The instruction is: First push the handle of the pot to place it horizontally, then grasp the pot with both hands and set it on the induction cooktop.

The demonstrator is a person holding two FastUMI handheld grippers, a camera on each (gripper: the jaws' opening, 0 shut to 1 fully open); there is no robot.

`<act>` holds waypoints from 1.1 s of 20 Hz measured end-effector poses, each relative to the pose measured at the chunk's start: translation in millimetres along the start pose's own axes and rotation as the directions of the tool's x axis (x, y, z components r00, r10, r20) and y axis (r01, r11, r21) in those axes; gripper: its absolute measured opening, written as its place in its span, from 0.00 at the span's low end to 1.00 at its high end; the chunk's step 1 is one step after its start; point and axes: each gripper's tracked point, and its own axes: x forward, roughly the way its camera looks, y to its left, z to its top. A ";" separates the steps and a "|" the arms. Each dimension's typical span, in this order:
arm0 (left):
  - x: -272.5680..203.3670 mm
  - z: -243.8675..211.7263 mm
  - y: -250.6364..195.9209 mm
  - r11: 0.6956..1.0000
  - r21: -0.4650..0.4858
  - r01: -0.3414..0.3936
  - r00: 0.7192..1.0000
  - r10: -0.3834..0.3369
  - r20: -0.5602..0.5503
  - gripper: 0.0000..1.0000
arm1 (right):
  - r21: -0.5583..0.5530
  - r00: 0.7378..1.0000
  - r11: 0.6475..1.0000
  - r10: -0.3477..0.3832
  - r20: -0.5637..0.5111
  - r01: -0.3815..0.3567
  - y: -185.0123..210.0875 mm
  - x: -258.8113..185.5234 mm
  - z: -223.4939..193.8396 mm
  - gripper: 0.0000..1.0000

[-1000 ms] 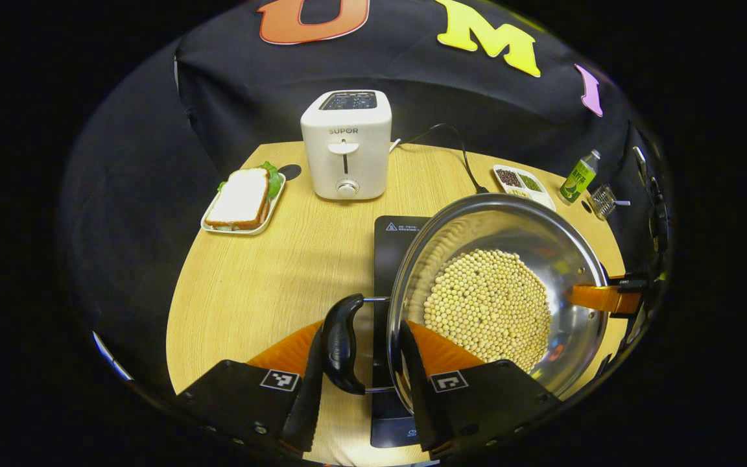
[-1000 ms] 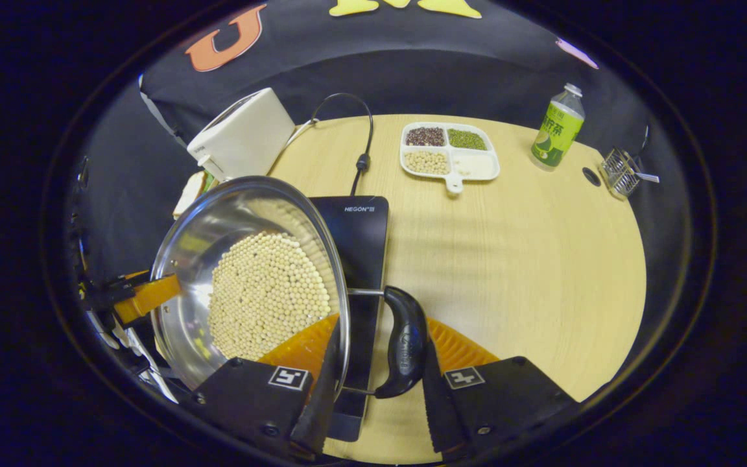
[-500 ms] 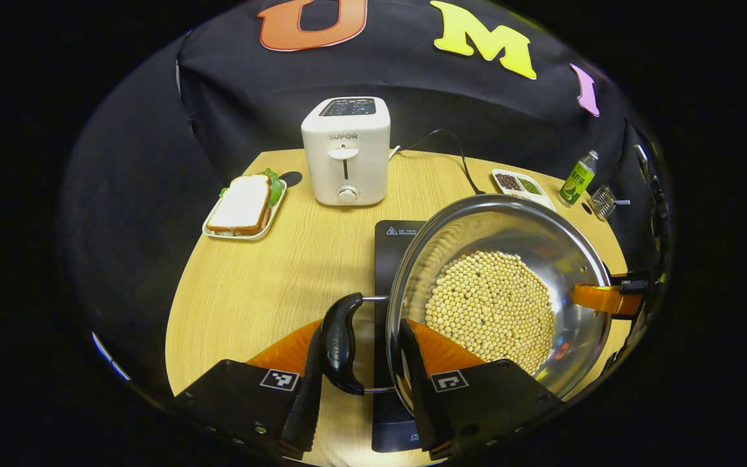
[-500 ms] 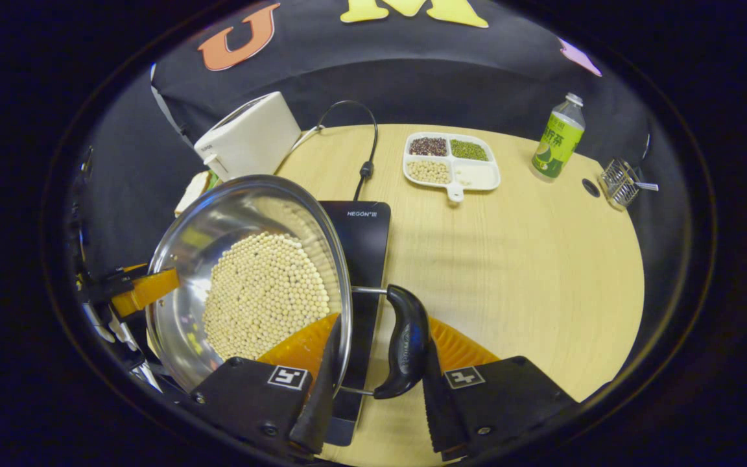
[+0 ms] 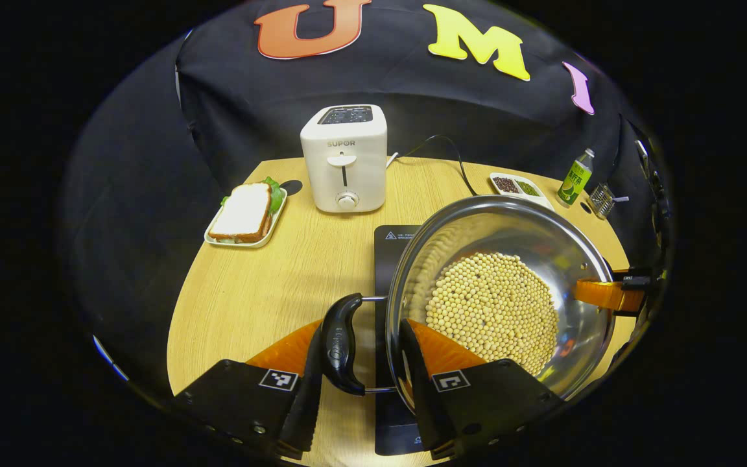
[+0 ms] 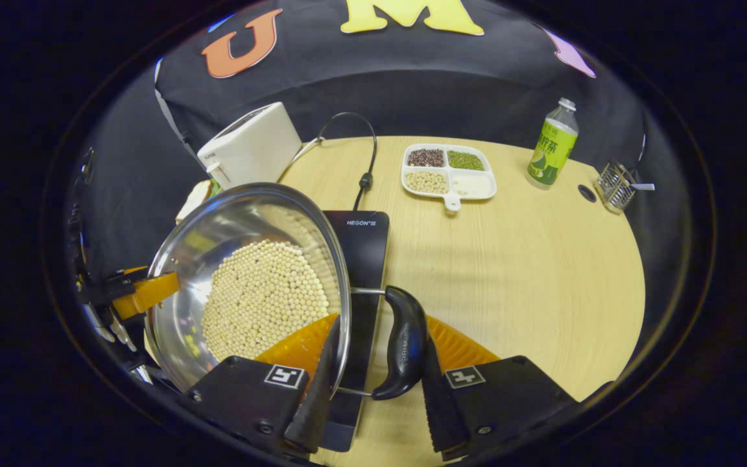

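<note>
Both jaws clamp the soybean-filled pot (image 5: pixel 497 292) by its side handles; keep it level while lowering onto the induction cooktop (image 6: pixel 364 259) beneath.

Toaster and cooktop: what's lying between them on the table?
Nothing: in the left gripper view, bare table runs from the toaster to the cooktop.

A round, light wooden table (image 6: pixel 529 272) is seen. At its 12 o'clock, a white four-compartment plastic dish of beans (image 6: pixel 449 172) is laid; at 1 o'clock, a green-labelled clear bottle (image 6: pixel 552 144) and a small wire basket (image 6: pixel 615 186). A white toaster (image 5: pixel 345 159) and a sandwich on a pale tray (image 5: pixel 246 214) are placed toward 10 o'clock. A flat black induction cooktop (image 6: pixel 364 246) is set near the centre.
</note>
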 end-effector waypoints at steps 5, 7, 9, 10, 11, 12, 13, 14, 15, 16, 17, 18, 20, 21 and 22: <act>-14.0 1.8 3.4 0.990 0.115 -0.086 0.992 0.074 0.101 0.78 | 0.046 0.998 0.997 0.058 0.008 -0.058 4.2 7.3 -19.1 0.97; -28.8 12.8 9.0 0.987 0.096 -0.132 0.977 0.113 0.180 0.98 | -0.051 0.997 0.998 0.043 0.064 -0.039 3.8 -8.7 -9.3 0.94; -52.1 23.4 7.7 0.988 0.045 -0.150 0.961 0.135 0.242 0.97 | -0.123 0.990 0.992 0.026 0.135 -0.010 1.0 -29.6 7.1 0.90; -66.1 29.5 6.6 0.988 0.019 -0.155 0.951 0.144 0.274 0.97 | -0.153 0.985 0.988 0.023 0.172 0.003 -1.1 -44.2 14.6 0.90; -81.5 35.7 6.0 0.987 -0.007 -0.161 0.940 0.155 0.305 0.97 | -0.171 0.977 0.985 0.028 0.212 0.009 -1.1 -60.1 21.1 0.90; -95.4 41.8 2.3 0.987 -0.027 -0.157 0.930 0.157 0.333 0.97 | -0.184 0.968 0.983 0.030 0.248 0.016 -2.9 -78.3 26.8 0.90; -110.5 47.3 -1.6 0.986 -0.049 -0.156 0.918 0.163 0.362 0.97 | -0.194 0.956 0.981 0.034 0.290 0.024 -7.1 -99.3 33.4 0.90; -125.7 52.9 -7.6 0.987 -0.067 -0.147 0.907 0.162 0.388 0.97 | -0.204 0.943 0.978 0.037 0.331 0.034 -10.6 -120.8 39.5 0.90; -138.7 59.6 -16.7 0.988 -0.079 -0.129 0.898 0.150 0.414 0.97 | -0.213 0.927 0.976 0.036 0.374 0.048 -16.1 -141.3 45.6 0.90; -152.6 65.8 -25.8 0.989 -0.090 -0.119 0.888 0.147 0.436 0.97 | -0.220 0.913 0.973 0.033 0.408 0.063 -23.4 -163.2 49.7 0.89; -169.7 73.0 -34.0 0.990 -0.090 -0.112 0.875 0.141 0.463 0.97 | -0.223 0.897 0.972 0.032 0.442 0.075 -30.2 -184.7 54.1 0.90; -184.0 81.1 -44.8 0.991 -0.081 -0.110 0.860 0.136 0.492 0.97 | -0.216 0.879 0.973 0.031 0.475 0.083 -38.3 -204.8 57.4 0.90; -213.0 98.6 -71.3 0.993 -0.064 -0.098 0.829 0.117 0.547 0.97 | -0.191 0.858 0.978 0.029 0.513 0.082 -58.2 -241.5 58.5 0.93; -229.7 107.7 -88.7 0.995 -0.063 -0.081 0.812 0.102 0.574 0.97 | -0.176 0.858 0.982 0.034 0.512 0.067 -67.0 -251.3 55.1 0.97; -243.2 113.5 -107.9 0.996 -0.061 -0.057 0.797 0.083 0.598 0.97 | -0.161 0.858 0.985 0.032 0.512 0.059 -79.4 -264.9 52.3 1.00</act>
